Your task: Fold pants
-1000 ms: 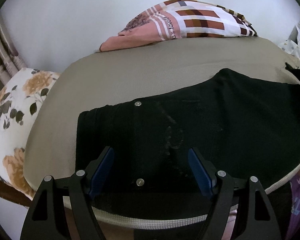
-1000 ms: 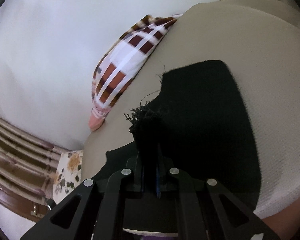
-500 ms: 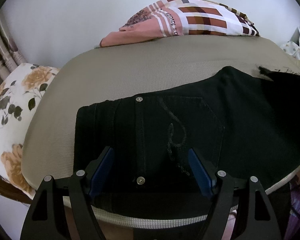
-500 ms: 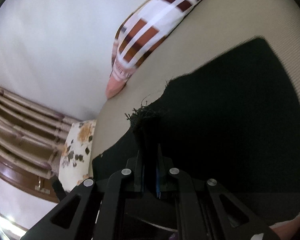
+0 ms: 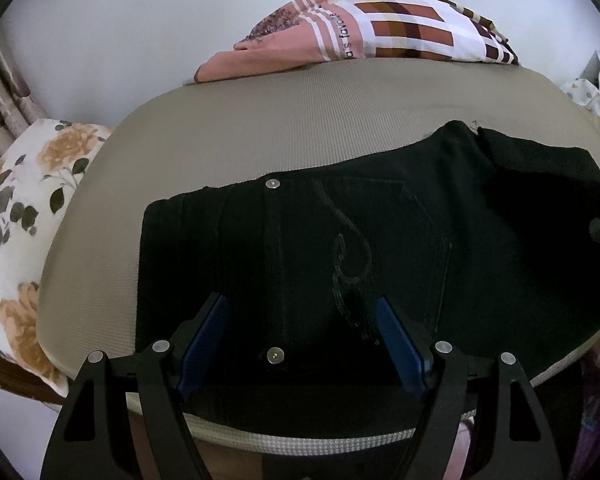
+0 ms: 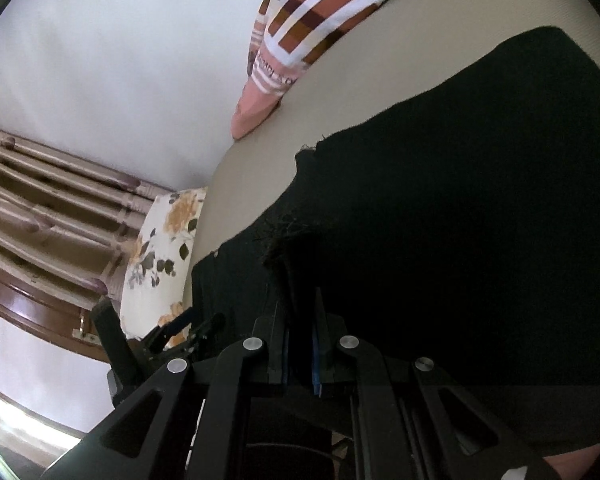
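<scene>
Holding the frayed hem of the black pants [image 6: 440, 220] in my right gripper [image 6: 300, 280], I have its 2 blue pads pressed nearly together on a bunched fold of the cloth. The held hem hangs over the rest of the garment, which lies spread on the beige pad [image 5: 300, 120].

My left gripper [image 5: 300, 312] hovers over the waist end of the pants [image 5: 340, 248] with its jaws wide apart. Its 2 blue pads [image 5: 204, 332] stand either side of the back pocket with the curled stitching. Whether the pads touch the cloth I cannot tell.

In the left wrist view, the pants run from the waistband on the left to the leg on the right. A checked pink cloth [image 5: 372, 32] lies at the far edge of the pad, and a floral pillow [image 5: 16, 216] lies beside the pad on the left.
</scene>
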`<state>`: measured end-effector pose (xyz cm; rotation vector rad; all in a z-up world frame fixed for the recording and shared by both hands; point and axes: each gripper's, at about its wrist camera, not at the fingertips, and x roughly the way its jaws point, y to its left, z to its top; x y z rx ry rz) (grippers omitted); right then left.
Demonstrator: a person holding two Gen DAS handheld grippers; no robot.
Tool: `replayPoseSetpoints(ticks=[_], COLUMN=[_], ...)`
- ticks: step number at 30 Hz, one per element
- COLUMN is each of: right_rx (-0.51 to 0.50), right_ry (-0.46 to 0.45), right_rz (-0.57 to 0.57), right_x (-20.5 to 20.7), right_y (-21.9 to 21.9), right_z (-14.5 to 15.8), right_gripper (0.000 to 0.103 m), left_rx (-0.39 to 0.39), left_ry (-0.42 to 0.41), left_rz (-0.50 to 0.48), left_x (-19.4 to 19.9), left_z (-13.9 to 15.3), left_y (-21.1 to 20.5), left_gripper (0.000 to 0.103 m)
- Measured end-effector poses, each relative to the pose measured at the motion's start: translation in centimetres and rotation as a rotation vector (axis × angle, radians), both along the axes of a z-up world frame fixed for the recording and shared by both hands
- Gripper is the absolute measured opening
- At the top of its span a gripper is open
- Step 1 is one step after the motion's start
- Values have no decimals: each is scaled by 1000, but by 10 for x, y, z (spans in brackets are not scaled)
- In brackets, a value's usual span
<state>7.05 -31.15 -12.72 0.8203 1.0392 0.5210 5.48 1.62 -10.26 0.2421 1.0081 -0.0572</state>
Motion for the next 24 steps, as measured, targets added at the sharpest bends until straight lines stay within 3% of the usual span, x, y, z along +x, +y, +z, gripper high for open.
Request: replayPoseSetpoints(ticks=[24], right_rx=[-164], right_ry=[-39], right_rz=[110], right_x=[-13], right_y=[32], right_z=[-4], right_gripper=[11], left_rx=[0], left_ry=[36], left_rz=[0], left_x=[2], left_z=[-8], left_y=[-1], left_gripper=[77])
